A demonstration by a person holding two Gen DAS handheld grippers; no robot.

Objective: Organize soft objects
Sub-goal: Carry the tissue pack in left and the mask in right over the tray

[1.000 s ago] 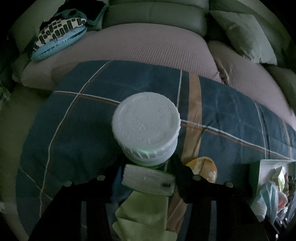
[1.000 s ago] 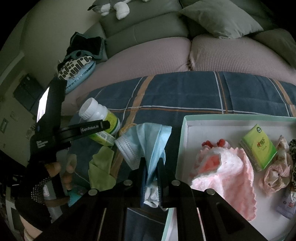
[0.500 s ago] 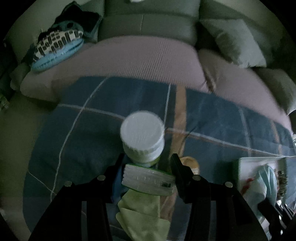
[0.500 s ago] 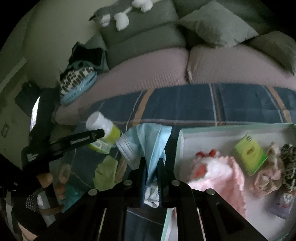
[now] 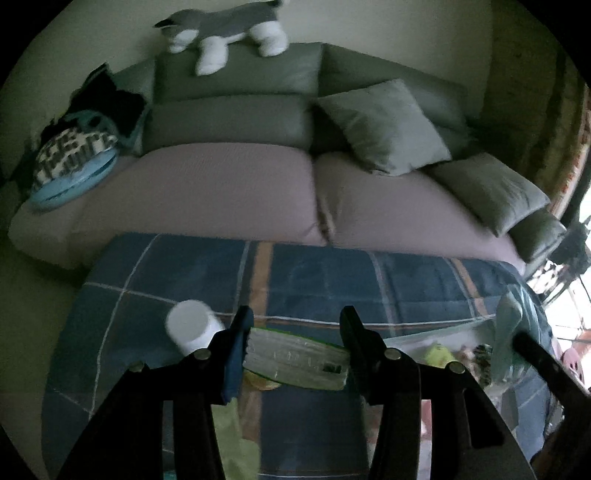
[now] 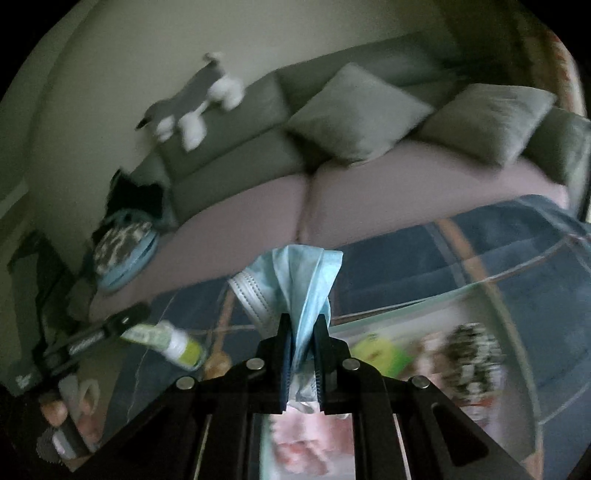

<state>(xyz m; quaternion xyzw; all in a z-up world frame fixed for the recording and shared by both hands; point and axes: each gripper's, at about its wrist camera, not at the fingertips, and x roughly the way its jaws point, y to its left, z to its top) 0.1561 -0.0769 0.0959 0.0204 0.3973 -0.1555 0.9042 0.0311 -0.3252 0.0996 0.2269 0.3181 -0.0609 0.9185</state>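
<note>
Pale blue pleated fabric, a disposable face mask (image 6: 306, 284), stands bunched upward from the right gripper (image 6: 303, 354), whose jaws are pinched nearly together on its lower folds; a white edge band with ear loop fans out to the left. Below and to the right of it, blurred, lies a white tray with a pale green rim (image 6: 406, 304) holding a green tissue pack (image 6: 373, 349), a black-and-white patterned item (image 6: 472, 354) and something pink (image 6: 299, 446) near the camera. Left gripper (image 5: 295, 332), jaws spread moderately, clamps a white-capped bottle with a green label (image 5: 295, 354) lying crosswise between the fingers, cap (image 5: 190, 325) pointing left; in the right wrist view the same bottle (image 6: 166, 341) hangs tilted from the gripper above the blanket. Under both tools spreads a dark blue plaid blanket (image 5: 314, 280) with white and orange stripes. Lime green cloth (image 5: 229, 435) lies on it near the left gripper, and a small yellow round object (image 5: 260, 382) sits partly hidden beneath the bottle. Far side: grey sofa with mauve seat covers (image 5: 229, 188), two grey throw pillows (image 5: 384, 127), a grey-and-white plush dog (image 5: 221, 33) on the backrest, and at far left a blue cushion topped with a black-and-white patterned one (image 5: 70, 162).
</note>
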